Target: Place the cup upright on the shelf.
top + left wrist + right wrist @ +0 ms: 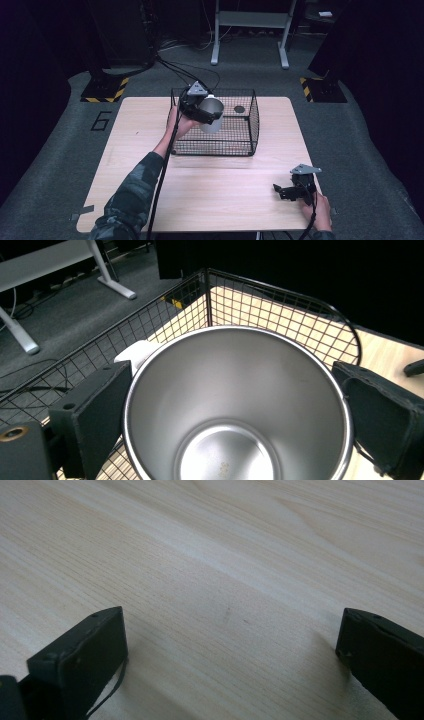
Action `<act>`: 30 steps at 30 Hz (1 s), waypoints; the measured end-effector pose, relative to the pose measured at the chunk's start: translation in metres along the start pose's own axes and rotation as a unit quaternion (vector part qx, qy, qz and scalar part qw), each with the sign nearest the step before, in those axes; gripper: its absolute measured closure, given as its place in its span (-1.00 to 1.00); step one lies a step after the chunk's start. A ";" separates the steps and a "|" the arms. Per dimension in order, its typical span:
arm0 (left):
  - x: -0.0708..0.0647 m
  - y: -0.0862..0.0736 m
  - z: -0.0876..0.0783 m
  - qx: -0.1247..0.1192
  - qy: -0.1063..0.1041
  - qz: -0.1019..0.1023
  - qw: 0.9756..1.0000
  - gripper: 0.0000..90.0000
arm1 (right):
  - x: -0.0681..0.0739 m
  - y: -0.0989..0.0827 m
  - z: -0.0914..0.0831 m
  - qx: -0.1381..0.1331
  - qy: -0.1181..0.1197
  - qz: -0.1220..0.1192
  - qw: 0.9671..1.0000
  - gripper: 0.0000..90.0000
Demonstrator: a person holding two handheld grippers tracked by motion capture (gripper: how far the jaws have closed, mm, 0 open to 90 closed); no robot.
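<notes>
My left gripper (pixel 206 114) is shut on a shiny steel cup (pixel 212 115), held tilted over the left part of a black wire basket (pixel 250 131) at the back middle of the table. In the left gripper view the empty cup (pixel 235 405) sits between both jaws, its open mouth toward the camera, with the basket mesh (pixel 280 305) behind it. A small white thing (pixel 136 353) shows behind the cup's rim. My right gripper (pixel 283 191) rests low at the table's front right, open, with bare wood (pixel 230 605) between its jaws.
A small dark round object (pixel 239 109) lies on the basket floor at the back right. The light wooden table (pixel 140 150) stands on grey carpet. A white desk frame (pixel 250 30) and black stands with yellow-striped bases (pixel 106 89) sit beyond the table.
</notes>
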State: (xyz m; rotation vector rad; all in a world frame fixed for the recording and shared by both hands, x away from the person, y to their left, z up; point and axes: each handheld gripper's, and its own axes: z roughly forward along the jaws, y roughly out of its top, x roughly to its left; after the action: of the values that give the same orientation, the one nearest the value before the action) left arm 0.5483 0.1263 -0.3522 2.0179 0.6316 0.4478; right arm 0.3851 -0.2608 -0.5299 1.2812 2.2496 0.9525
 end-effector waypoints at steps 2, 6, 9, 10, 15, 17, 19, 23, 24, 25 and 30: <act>0.000 0.000 0.004 0.002 0.003 0.000 1.000 -0.86 | 0.000 0.000 0.000 0.000 0.000 0.000 1.000 -1.00; 0.003 -0.002 0.012 0.012 0.006 -0.002 1.000 -0.86 | 0.000 0.000 0.000 0.000 0.000 0.000 1.000 -1.00; 0.006 -0.004 0.019 0.020 0.007 -0.007 1.000 -0.85 | 0.000 0.000 0.000 0.000 0.000 0.000 1.000 -1.00; 0.006 -0.006 0.021 0.019 0.008 -0.012 1.000 -0.85 | 0.000 0.000 0.000 0.000 0.000 0.000 1.000 -1.00; 0.010 -0.011 0.031 0.034 0.012 -0.015 0.999 -0.85 | -0.001 0.000 0.000 0.002 0.003 -0.005 1.000 -1.00; 0.011 -0.012 0.034 0.042 0.009 -0.016 0.999 -0.85 | 0.000 0.000 0.000 0.002 0.003 -0.004 1.000 -1.00; 0.011 -0.013 0.037 0.049 0.007 -0.014 0.999 -0.86 | 0.000 0.000 0.000 0.002 0.002 -0.004 1.000 -1.00; 0.012 -0.016 0.042 0.056 0.009 -0.016 0.998 -0.86 | 0.000 0.000 0.000 0.003 0.002 -0.004 1.000 -1.00; 0.013 -0.017 0.043 0.059 0.004 -0.020 0.998 -0.86 | 0.000 0.000 0.000 0.003 0.002 -0.004 1.000 -1.00; 0.014 -0.019 0.044 0.059 0.006 -0.022 0.998 -0.86 | 0.000 0.000 0.000 0.002 0.002 -0.004 1.000 -1.00; 0.018 -0.024 0.051 0.073 0.005 -0.021 0.997 -0.86 | 0.000 0.000 0.000 0.002 0.002 -0.004 1.000 -1.00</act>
State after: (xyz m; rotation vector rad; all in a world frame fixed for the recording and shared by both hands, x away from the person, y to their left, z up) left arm 0.5842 0.1127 -0.3970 2.1359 0.7304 0.3963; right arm 0.3849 -0.2613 -0.5297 1.2730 2.2600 0.9491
